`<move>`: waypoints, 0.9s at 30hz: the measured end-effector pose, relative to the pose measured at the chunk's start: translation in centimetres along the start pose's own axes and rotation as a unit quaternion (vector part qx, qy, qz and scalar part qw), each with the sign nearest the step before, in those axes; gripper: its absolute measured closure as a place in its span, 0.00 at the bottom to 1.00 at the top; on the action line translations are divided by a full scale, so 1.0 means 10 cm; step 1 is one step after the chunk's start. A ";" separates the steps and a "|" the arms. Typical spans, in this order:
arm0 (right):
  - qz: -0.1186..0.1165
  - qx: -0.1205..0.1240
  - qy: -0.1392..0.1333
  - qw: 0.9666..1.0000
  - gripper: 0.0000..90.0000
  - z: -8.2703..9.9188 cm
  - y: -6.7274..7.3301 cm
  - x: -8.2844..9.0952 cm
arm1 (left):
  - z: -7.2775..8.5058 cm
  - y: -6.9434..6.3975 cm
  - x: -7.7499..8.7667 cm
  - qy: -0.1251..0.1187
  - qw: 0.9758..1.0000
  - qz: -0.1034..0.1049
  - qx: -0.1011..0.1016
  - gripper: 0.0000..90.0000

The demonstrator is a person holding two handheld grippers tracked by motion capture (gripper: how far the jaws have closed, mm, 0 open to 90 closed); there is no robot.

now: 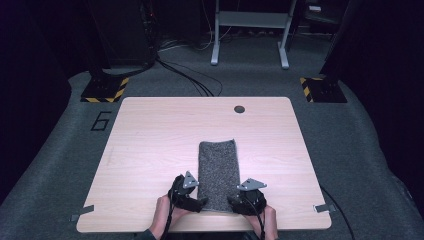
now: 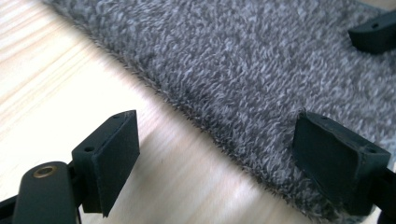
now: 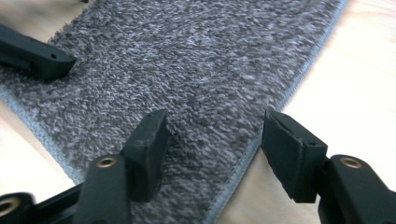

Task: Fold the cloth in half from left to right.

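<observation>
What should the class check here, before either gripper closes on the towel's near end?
1. Towel lies flat on the table: ok.
2. Left gripper open, straddling the towel's edge: ok.
3. Right gripper open, straddling the opposite edge: ok.
4. Both grippers at the towel's near end, one on each side: ok.
5. Pads touching the fabric: cannot tell.
6. Table beyond the towel's far end bare, apart from the cable hole: ok.
</observation>
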State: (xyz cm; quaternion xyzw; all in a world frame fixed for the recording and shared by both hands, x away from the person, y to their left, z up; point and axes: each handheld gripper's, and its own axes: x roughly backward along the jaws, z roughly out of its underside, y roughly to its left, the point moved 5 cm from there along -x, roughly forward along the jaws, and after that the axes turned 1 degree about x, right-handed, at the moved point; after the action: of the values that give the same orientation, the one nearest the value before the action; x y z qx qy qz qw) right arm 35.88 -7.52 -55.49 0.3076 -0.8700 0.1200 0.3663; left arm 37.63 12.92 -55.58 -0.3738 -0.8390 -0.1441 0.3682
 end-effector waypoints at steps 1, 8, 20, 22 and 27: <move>0.001 -0.004 -0.002 1.000 0.41 -0.01 0.00 0.00 | -0.01 0.03 0.02 -0.005 1.000 0.000 0.003 0.16; -0.002 -0.015 -0.025 1.000 0.32 -0.35 -0.34 0.02 | -0.32 0.46 0.09 -0.032 0.999 -0.018 0.040 0.16; 0.019 -0.031 -0.011 0.999 0.31 -1.05 -0.96 -0.41 | -0.86 1.08 -0.23 -0.037 0.994 -0.039 0.095 0.16; 0.021 -0.028 -0.005 0.999 0.31 -1.08 -1.00 -0.45 | -0.90 1.11 -0.27 -0.035 0.994 -0.043 0.095 0.17; 0.022 -0.037 -0.005 0.999 0.32 -1.13 -1.07 -0.51 | -0.99 1.17 -0.35 -0.033 0.993 -0.049 0.102 0.17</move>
State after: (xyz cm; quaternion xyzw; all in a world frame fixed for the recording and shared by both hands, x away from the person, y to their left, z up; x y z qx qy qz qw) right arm 51.64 -8.70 -51.38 0.2757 -0.8821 0.0942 0.3702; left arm 52.82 13.92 -51.66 -0.2978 -0.8780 -0.0634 0.3693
